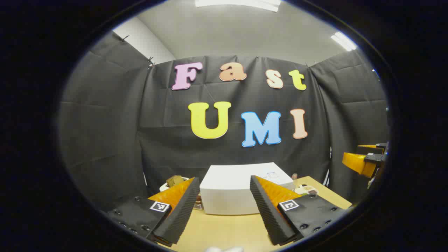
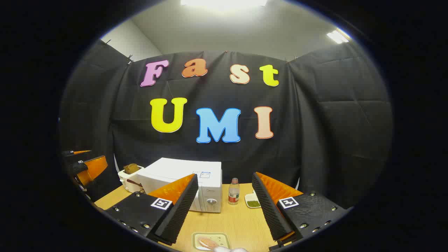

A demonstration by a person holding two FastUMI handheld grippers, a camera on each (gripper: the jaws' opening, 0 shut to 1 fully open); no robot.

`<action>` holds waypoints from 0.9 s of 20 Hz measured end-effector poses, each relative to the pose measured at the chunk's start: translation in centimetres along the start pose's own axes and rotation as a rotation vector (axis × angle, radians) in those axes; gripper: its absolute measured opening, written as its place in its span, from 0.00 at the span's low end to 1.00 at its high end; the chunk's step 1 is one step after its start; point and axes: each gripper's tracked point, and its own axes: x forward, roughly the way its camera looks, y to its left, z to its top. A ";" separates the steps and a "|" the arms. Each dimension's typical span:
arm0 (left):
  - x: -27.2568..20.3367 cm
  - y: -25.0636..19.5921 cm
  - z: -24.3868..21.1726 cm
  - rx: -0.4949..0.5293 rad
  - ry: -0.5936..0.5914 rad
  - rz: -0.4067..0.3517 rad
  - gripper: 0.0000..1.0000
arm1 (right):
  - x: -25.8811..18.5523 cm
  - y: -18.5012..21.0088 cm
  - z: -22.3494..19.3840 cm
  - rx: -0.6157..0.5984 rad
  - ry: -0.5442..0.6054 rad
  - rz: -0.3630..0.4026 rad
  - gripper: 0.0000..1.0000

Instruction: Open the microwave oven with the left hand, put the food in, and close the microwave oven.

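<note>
Microwave oven [image 2: 189,183] partly hidden behind both hand-held grippers [image 1: 224,206] [image 2: 224,206], each spread wide, empty.

No legible text on the microwave oven [image 2: 185,183] or bottle [image 2: 233,192].

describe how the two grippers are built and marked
Left gripper and right gripper look alike: two wedge-shaped fingers with ribbed inner faces, each on a black block with screws and a square black-and-white tag.
</note>
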 end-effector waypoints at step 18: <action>3.8 -3.3 -3.9 0.012 -0.005 -0.025 0.98 | 1.3 -1.8 0.6 0.042 0.026 0.013 0.95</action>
